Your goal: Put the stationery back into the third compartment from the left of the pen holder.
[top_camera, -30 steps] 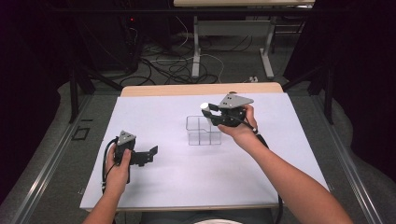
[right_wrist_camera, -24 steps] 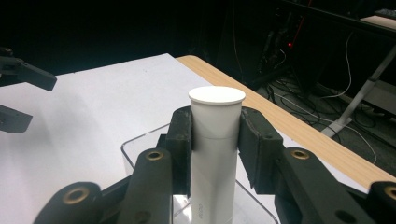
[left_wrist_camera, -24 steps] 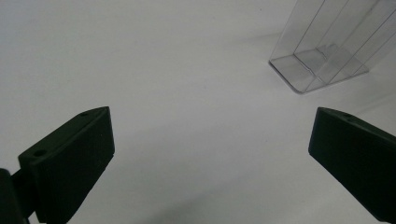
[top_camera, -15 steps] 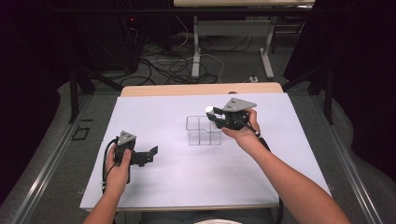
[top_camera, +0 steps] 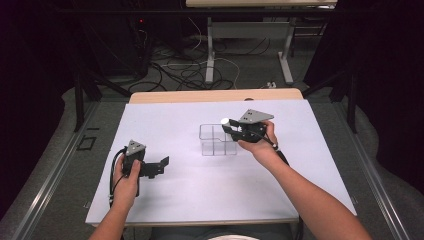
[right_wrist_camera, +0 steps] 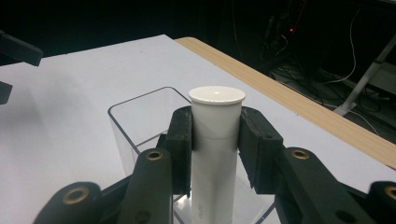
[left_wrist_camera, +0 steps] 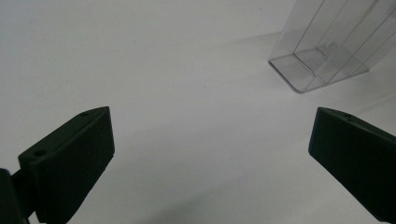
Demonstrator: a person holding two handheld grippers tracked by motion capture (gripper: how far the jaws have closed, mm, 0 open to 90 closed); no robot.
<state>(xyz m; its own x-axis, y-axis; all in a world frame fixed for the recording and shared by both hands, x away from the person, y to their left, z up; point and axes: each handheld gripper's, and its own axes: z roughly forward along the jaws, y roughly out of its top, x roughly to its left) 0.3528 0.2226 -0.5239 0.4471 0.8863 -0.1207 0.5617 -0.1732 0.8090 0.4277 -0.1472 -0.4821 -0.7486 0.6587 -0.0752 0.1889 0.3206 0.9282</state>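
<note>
Right gripper [right_wrist_camera: 215,140]: clamped on a white plastic tube with a flat flanged cap [right_wrist_camera: 215,140], pads pressed just under the cap, tube upright. Seen from above [top_camera: 231,129] at the right-hand side of a clear plastic box with inner dividers [top_camera: 212,140], tube [top_camera: 225,121] poking up at the jaw tips, lower end already down between the clear walls [right_wrist_camera: 140,112].

To do this step well, probably: keep tube vertical, centre over one compartment, lower straight until foot meets floor of box, then release without dragging the thin wall sideways. Exact compartment hard to tell from these pictures. Light box likely to slide or tip if nudged.

Left gripper [top_camera: 155,167]: jaws wide apart, nothing between, near the front left of the white tabletop [top_camera: 200,200], well apart from box. Black pads [left_wrist_camera: 70,163] at either side of its own view, clear box [left_wrist_camera: 322,56] ahead, bare white surface between.

Around: tan wooden strip [top_camera: 215,95] along the far edge, loose cables on the floor [top_camera: 190,70] beyond, table legs behind. Nothing standing between tube and box; divider walls and box rim the only obstacles.
</note>
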